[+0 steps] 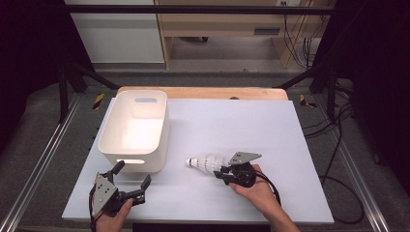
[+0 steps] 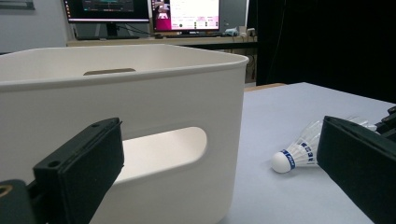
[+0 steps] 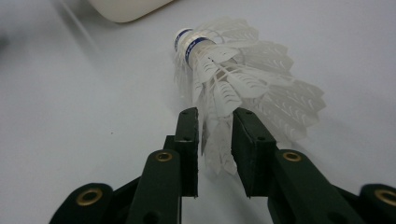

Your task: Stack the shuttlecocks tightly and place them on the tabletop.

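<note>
High view: overhead, looks forward-down. Gripper views: low, close; all share shuttlecock (image 1: 207,162) and white bin (image 1: 136,130).

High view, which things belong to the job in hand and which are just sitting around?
In the job:
- shuttlecock, feathers pinched by the right gripper
- white bin, probably where it goes
- left gripper, open, near the bin's handle slot

Just about:
- monitors behind the table
- wooden shelf unit

Bright, even overhead light; soft shadows, dark surroundings, slight blur throughout.
</note>
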Demonstrator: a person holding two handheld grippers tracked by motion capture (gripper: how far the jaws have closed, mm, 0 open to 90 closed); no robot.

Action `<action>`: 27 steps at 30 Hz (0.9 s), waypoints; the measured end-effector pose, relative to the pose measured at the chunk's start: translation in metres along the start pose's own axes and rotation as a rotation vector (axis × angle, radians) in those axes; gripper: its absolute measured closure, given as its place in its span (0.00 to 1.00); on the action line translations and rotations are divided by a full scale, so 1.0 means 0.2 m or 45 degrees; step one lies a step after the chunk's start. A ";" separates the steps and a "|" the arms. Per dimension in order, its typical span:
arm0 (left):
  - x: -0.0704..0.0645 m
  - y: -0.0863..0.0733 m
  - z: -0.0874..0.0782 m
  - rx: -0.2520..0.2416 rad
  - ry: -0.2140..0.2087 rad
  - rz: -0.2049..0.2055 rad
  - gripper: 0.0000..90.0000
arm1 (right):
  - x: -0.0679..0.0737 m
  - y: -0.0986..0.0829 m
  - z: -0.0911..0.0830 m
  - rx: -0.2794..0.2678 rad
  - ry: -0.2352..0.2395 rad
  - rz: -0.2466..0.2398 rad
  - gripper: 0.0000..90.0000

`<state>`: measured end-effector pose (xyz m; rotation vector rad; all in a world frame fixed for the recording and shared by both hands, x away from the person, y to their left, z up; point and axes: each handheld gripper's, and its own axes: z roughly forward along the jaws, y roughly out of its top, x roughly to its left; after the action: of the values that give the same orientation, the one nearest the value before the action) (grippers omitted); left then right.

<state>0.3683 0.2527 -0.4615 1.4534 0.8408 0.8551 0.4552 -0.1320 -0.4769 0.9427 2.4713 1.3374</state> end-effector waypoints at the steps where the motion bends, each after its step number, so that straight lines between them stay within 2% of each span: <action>1: 0.00 0.00 0.00 0.000 0.000 0.001 0.01 | 0.00 0.00 0.00 0.002 0.000 0.003 0.79; 17: 0.00 0.00 0.00 0.000 0.001 0.000 0.01 | 0.00 0.00 -0.01 0.019 -0.009 0.011 0.71; 27: 0.00 0.00 0.00 0.000 0.000 0.001 0.01 | 0.03 0.00 -0.04 0.051 -0.052 -0.043 0.60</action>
<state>0.3682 0.2530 -0.4614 1.4536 0.8400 0.8559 0.4472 -0.1352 -0.4715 0.9238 2.4811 1.2500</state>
